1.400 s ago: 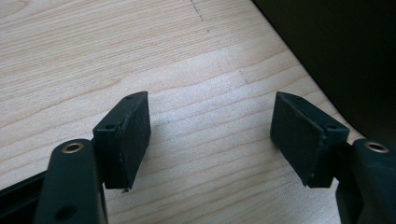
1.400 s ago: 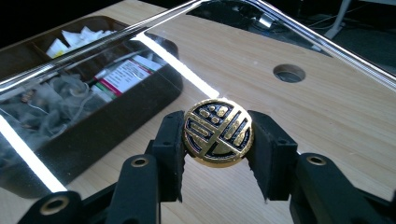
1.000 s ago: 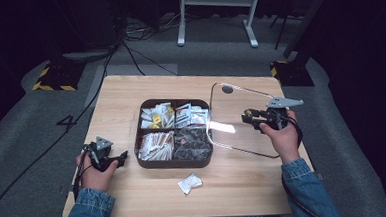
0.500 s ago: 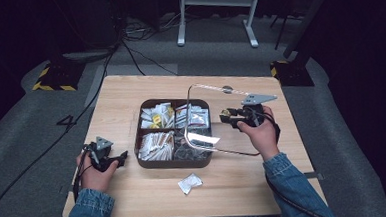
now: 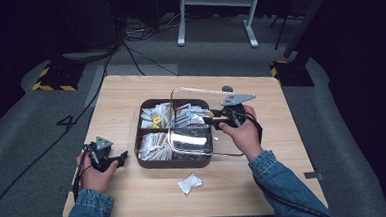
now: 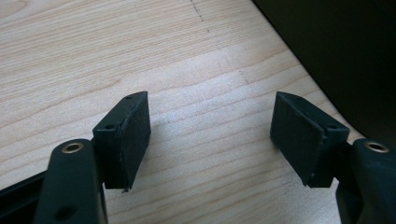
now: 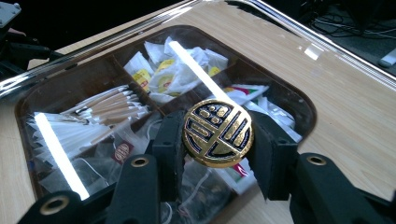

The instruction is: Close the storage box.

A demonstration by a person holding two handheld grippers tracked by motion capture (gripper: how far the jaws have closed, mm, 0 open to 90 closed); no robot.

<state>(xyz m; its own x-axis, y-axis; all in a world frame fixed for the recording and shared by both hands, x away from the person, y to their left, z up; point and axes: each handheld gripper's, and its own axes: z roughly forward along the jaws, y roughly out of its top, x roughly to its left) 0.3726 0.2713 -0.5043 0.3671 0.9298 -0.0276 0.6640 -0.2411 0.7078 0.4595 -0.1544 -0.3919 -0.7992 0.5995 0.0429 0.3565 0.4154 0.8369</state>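
Observation:
A dark brown compartment tray (image 5: 174, 164) of tea bags and white sachets sits mid-table. My right gripper (image 5: 215, 118) is shut on the round gold-and-blue knob (image 7: 217, 133) of a clear square lid (image 5: 192, 141). The lid hangs tilted over the tray's right half, and the tray (image 7: 299, 98) shows through the lid (image 7: 116, 60). My left gripper (image 5: 119, 157) rests low at the table's left front, left of the tray. Its jaws stand open over bare wood, with nothing between the pads (image 6: 130, 135).
A small white sachet (image 5: 190, 182) lies loose on the wooden table (image 5: 130, 92) in front of the tray. The table's right side beyond the lid is bare wood. Cables and a white stand sit on the floor behind the table.
My right gripper has carried the clear lid leftward from the table's right side to over the tray. The left gripper has stayed put.

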